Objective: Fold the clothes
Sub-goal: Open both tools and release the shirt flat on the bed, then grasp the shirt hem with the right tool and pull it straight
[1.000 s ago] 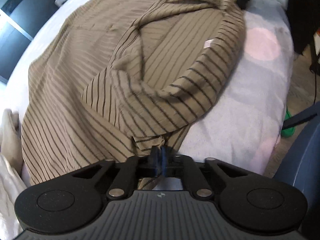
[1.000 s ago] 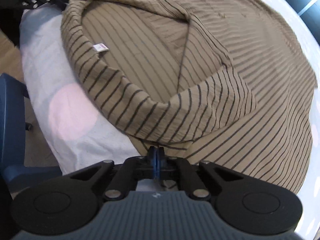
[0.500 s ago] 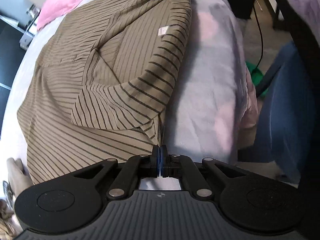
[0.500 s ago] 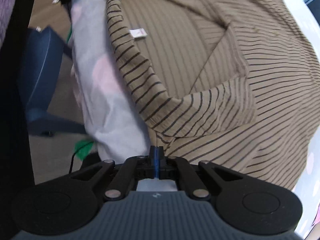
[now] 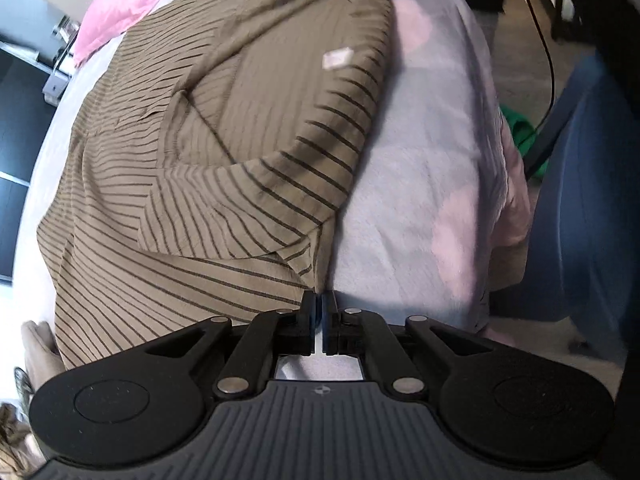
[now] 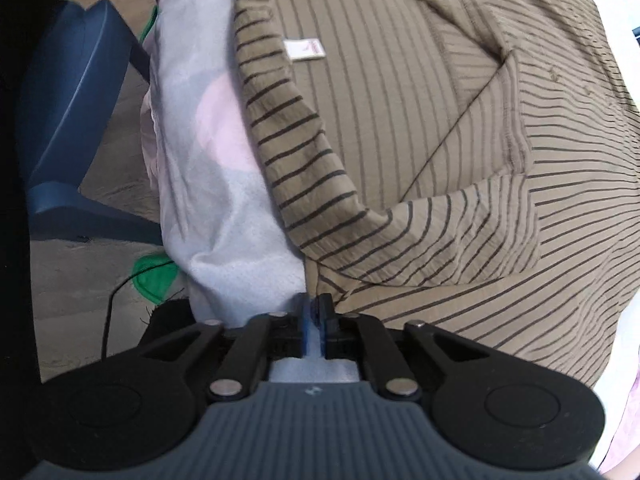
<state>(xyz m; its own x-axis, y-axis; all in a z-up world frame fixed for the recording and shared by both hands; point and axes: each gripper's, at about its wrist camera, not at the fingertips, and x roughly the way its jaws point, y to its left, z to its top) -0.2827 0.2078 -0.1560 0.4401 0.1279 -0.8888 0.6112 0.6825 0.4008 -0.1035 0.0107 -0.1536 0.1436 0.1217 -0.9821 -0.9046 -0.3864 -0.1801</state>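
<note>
Here your left gripper [image 5: 319, 303] and right gripper [image 6: 315, 307] each pinch the shirt [image 5: 224, 128] hem; its neck label [image 6: 303, 48] is too blurred to read.

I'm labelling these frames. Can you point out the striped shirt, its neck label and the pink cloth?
striped shirt [image 6: 460, 240], right wrist view, folded-over striped panel.
neck label [image 6: 303, 49], right wrist view, middle of label.
pink cloth [image 5: 120, 4], left wrist view, its middle.
</note>
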